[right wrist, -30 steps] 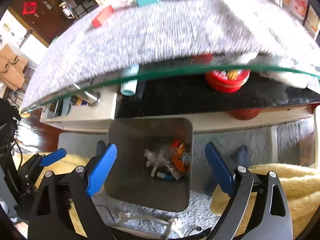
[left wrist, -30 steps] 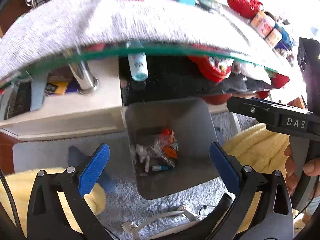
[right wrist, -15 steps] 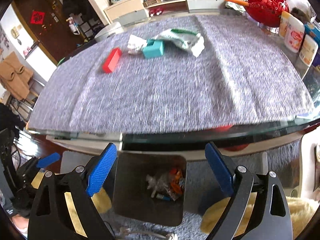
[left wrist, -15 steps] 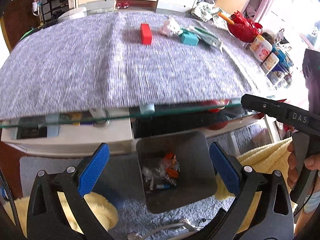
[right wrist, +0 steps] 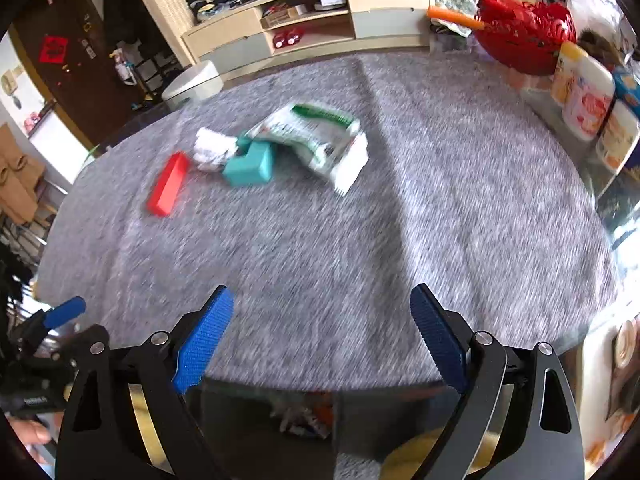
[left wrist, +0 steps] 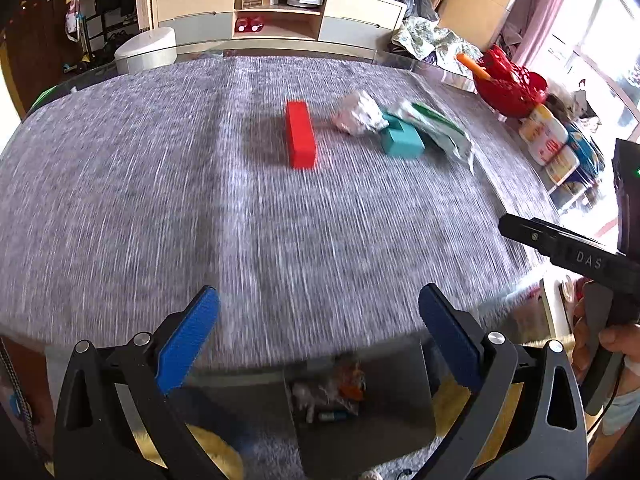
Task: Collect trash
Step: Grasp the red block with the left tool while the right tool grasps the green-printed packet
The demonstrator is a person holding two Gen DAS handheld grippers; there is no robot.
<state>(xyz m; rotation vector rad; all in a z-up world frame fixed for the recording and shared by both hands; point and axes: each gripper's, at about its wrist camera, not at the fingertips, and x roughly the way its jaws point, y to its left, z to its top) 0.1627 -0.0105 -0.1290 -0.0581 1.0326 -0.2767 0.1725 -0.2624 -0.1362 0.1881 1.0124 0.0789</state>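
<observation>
On the grey table mat [left wrist: 200, 200] lie a red block [left wrist: 300, 140], a crumpled white paper [left wrist: 358, 114], a teal box [left wrist: 402, 140] and a green-and-white wrapper [left wrist: 436, 128]. The right wrist view shows the same red block [right wrist: 168, 184], paper [right wrist: 210, 148], teal box [right wrist: 252, 166] and wrapper [right wrist: 320, 140]. Below the table's near edge stands a grey bin [left wrist: 392, 408] with trash [left wrist: 328, 392] in it. My left gripper [left wrist: 318, 344] and right gripper [right wrist: 320, 336] hang open and empty over the near edge, well short of the items.
A red basket [left wrist: 508, 84] and several jars [left wrist: 548, 140] stand at the table's right side. A hand holds the right gripper's handle [left wrist: 592, 280] at the right. A cabinet [left wrist: 280, 16] and a white round bin [left wrist: 146, 50] lie beyond the table.
Both grippers have risen from over the bin below the table to above the table's near edge. The tabletop items have come into full view. The jaws stayed open.
</observation>
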